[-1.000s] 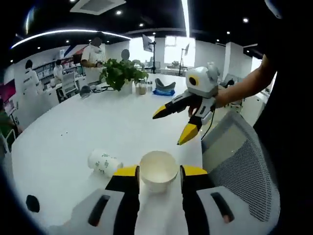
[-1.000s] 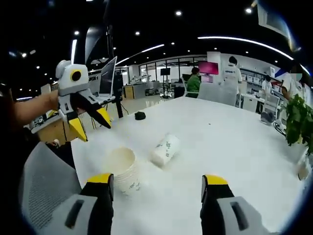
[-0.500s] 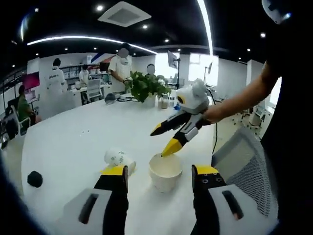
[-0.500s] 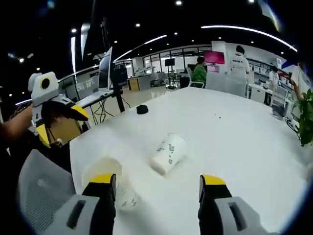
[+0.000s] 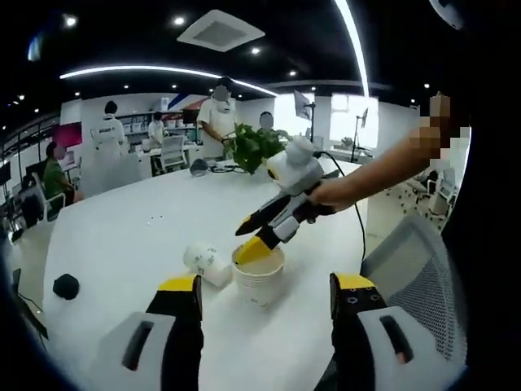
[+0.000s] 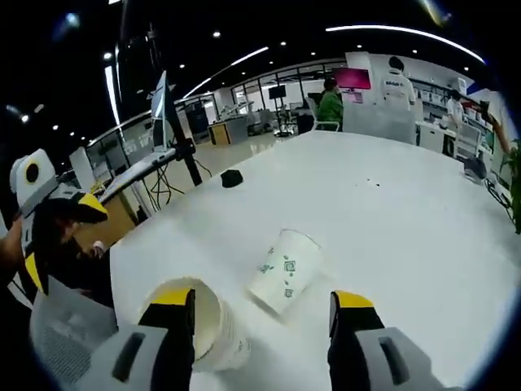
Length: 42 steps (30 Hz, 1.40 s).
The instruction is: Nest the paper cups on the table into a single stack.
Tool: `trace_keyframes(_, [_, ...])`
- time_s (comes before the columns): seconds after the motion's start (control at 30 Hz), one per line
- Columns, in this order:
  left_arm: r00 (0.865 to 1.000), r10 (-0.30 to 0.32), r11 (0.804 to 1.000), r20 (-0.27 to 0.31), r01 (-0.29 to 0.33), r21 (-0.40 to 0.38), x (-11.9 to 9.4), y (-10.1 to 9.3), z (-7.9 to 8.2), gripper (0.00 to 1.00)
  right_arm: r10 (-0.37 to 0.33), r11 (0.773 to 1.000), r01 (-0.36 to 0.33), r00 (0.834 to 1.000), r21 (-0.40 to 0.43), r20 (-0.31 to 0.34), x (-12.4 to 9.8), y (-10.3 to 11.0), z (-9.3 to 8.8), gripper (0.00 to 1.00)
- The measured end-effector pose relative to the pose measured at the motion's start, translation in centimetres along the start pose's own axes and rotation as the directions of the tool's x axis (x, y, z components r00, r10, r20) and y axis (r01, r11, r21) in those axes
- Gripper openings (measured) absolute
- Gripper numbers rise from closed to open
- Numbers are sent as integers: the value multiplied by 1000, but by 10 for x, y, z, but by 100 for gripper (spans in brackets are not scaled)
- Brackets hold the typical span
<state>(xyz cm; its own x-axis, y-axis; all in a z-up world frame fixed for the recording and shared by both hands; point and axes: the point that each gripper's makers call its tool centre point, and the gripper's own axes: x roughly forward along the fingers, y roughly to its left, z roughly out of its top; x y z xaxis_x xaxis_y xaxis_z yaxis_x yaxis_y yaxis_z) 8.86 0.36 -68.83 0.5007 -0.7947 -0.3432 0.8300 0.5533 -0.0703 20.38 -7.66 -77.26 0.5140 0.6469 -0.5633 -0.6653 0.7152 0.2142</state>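
A broad white round-edged table [image 5: 122, 236] carries everything, in an open office where people in white shirts stand at desks behind it. A grey mesh chair back [image 5: 411, 269] stands at the table's near edge. At the far side sits a leafy green potted plant [image 5: 254, 145].

In the left gripper view, the right gripper [image 5: 251, 236], white-bodied with black, yellow-tipped jaws, reaches in from the right in a person's hand; its jaws are spread, the lower yellow tip dipping inside the mouth of the upright white paper cup [image 5: 259, 277] while the upper one sits outside the rim. That cup stands near the table's near edge, ahead of and between the left gripper [image 5: 264, 289]'s own yellow-tipped jaws, which stand wide apart and clear of it.

Just beside the upright cup lies a second white paper cup with green print [image 5: 207, 264], on its side.

In the right gripper view the upright cup sits against the left jaw, the right jaw apart from it.

A small black object [image 5: 65, 286] rests well apart, towards the table's edge.
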Motion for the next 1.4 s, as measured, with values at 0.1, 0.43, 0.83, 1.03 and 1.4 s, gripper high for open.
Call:
trace_keyframes(0.1, [1000, -5, 1000, -12, 5, -5, 2, -1, -4, 62, 5, 1000, -5, 1000, -11, 4, -5, 1, 3, 67])
trace_keyframes(0.43, [1000, -1, 1000, -8, 1, 6, 4, 2, 0, 62, -9, 1000, 9, 999, 18, 36, -15, -7, 11, 67])
trace_keyframes(0.83, [999, 44, 999, -9, -44, 18, 2, 6, -3, 65, -21, 997, 17, 999, 79, 45, -4, -23, 24, 65])
trace_keyframes(1.03, [998, 64, 998, -20, -63, 21, -3, 7, -8, 65, -31, 991, 30, 1000, 133, 2, 12, -33, 22, 64])
trace_keyframes(1.4, [995, 100, 995, -17, -100, -1, -9, 12, -12, 64, -22, 974, 46, 994, 222, -110, 44, -45, 4, 61])
